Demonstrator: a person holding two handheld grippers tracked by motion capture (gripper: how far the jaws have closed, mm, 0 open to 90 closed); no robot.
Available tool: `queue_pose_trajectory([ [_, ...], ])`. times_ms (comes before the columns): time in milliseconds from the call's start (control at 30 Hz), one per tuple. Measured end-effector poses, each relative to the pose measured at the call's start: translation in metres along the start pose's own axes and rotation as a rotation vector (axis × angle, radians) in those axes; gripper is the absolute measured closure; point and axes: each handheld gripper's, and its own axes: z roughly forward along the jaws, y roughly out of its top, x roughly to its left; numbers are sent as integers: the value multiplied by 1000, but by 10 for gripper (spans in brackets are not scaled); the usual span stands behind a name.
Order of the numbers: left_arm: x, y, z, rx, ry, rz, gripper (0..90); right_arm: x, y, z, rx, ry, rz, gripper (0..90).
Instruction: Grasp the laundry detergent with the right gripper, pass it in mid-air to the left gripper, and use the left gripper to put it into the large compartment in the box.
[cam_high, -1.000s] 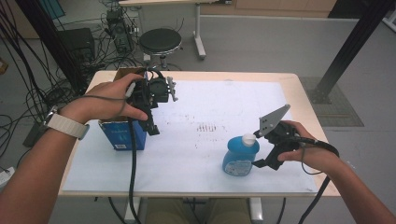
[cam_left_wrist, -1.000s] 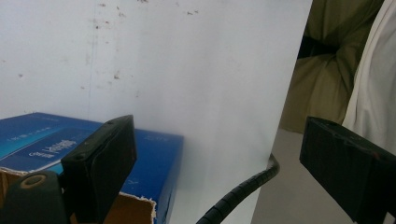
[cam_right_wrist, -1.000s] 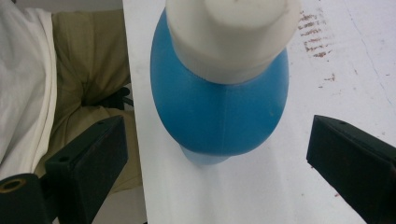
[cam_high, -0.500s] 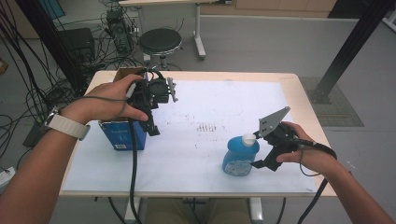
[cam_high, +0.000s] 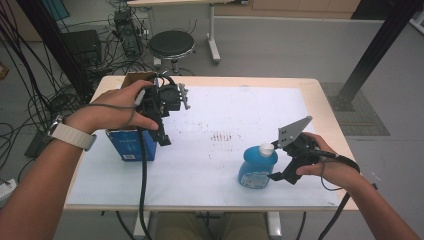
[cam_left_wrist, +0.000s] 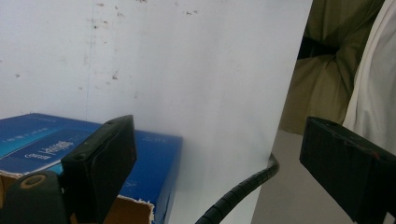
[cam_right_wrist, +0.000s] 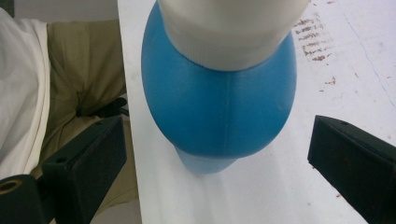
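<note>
White-covered bench (cam_high: 210, 165). Right tool (cam_right_wrist: 219, 154) jaws apart around blue bottle (cam_high: 256, 167); an off-centre close could tip it. Left tool (cam_high: 162, 127) apart over blue box (cam_high: 127, 146).

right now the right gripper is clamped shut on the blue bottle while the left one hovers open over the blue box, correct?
Not quite: the right gripper is open, its jaws standing clear of the blue bottle on both sides, as the right gripper view shows. The left gripper is indeed open over the blue box.
</note>
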Motion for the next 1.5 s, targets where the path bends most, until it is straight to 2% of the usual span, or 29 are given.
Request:
queue_pose_trajectory([
  [933,0,1,1,-9,3,0,117,2,-9,6,-67,-13,7,47],
  [1500,0,0,3,-13,-1,-6,117,2,-16,9,-90,-17,12,50],
])
